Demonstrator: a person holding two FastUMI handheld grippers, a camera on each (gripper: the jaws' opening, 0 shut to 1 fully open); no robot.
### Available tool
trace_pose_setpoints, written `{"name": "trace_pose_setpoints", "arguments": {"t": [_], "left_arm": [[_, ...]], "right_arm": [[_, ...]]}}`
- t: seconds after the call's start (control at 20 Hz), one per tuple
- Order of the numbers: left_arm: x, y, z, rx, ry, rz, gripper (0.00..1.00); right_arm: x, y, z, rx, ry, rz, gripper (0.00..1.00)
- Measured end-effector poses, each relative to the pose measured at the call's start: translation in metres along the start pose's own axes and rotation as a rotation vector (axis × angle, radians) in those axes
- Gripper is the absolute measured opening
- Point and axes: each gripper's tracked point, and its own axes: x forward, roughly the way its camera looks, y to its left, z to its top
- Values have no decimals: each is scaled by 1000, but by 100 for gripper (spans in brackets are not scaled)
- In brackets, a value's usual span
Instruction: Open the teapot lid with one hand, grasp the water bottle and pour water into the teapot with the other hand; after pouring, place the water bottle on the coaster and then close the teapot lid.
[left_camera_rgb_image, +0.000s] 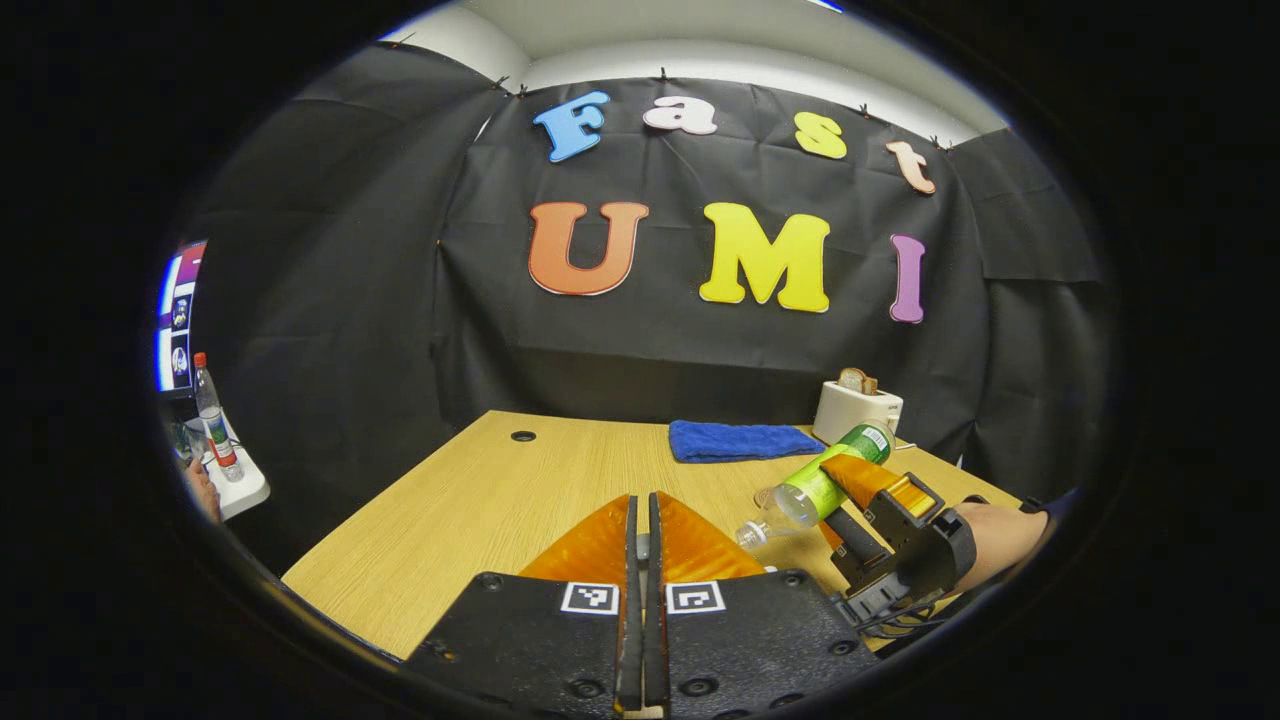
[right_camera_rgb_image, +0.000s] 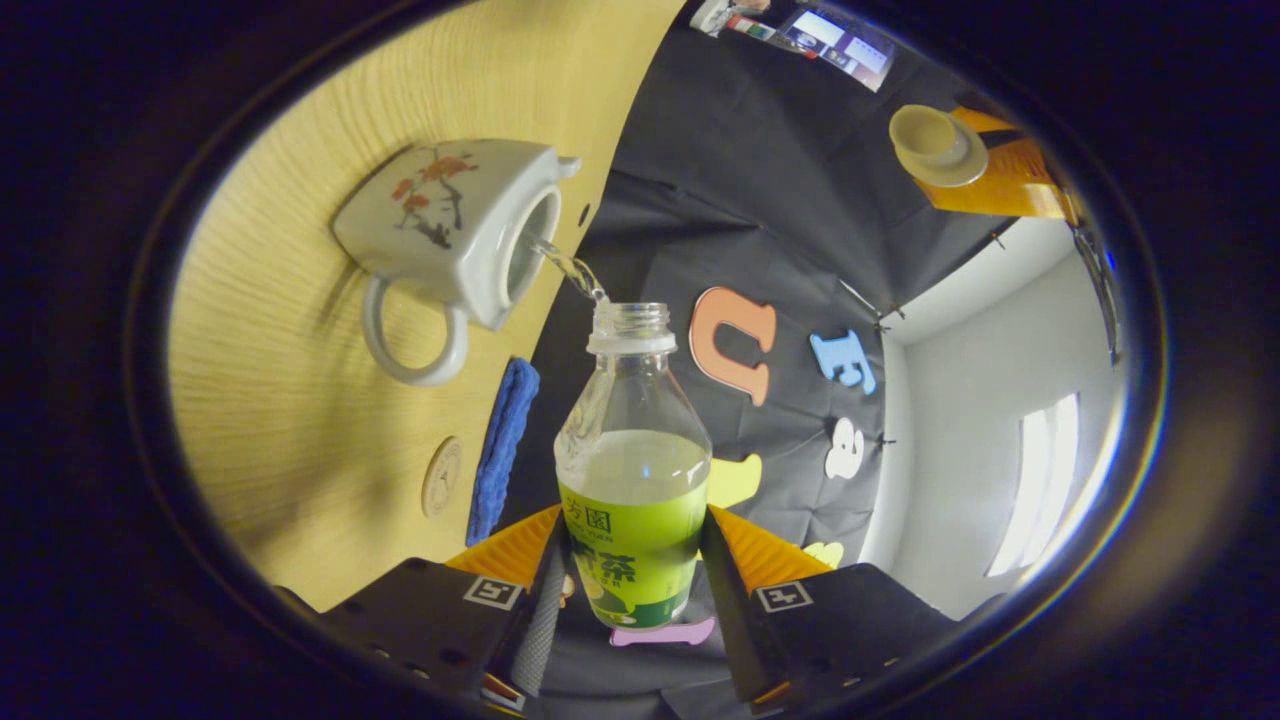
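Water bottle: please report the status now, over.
Right gripper shut on water bottle, tilted, pouring into teapot. Left gripper holds lid aloft. Nothing in the way.

Pale wood-grain tabletop (left_camera_rgb_image: 470, 500), matt, fine lines, lower centre of the left gripper view. Blue terry cloth (left_camera_rgb_image: 742, 440), fuzzy, centre right. White glossy toaster (left_camera_rgb_image: 858, 410), looks plastic. Clear glossy plastic bottle with green label (right_camera_rgb_image: 633, 470), centre of the right gripper view. White glazed ceramic teapot with floral print (right_camera_rgb_image: 450, 230), shiny, upper left. Round light coaster (right_camera_rgb_image: 441, 476), matt, lower left.
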Motion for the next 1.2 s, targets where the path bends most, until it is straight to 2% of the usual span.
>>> {"name": "trace_pose_setpoints", "arguments": {"t": [0.4,0.65,1.2], "left_arm": [[-1,1,-3,0,8,-3,4],[-2,-5,0,14,4,-24,3],[0,-2,-6,23,19,-4,4]], "right_arm": [[0,-1,1,-86,-35,-20,69],[-4,-9,9,-165,-75,-92,70],[-7,-28,15,-223,-110,-166,70]]}}
